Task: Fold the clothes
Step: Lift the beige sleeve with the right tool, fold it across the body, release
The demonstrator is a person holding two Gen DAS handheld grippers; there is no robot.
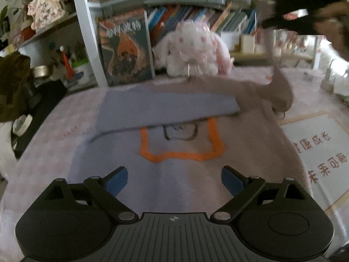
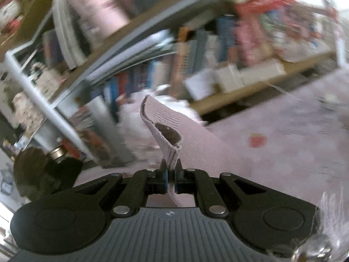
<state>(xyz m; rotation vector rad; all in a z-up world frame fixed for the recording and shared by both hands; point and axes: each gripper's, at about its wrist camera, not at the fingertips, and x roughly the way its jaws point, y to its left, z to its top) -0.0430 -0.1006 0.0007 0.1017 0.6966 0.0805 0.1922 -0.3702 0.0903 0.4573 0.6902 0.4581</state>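
A: Left wrist view: we saw our left gripper spread wide with nothing between its fingers, low over the sweater, which lay flat on the pink-covered table.

B: And we had the right gripper pinching the sweater's ribbed cuff, lifted clear of the table.

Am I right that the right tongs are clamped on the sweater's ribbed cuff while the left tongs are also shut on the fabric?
Not quite. The right tongs are indeed shut on the ribbed cuff of the sweater, but the left tongs stand open over it, gripping nothing. The left wrist view shows the blue pads wide apart.
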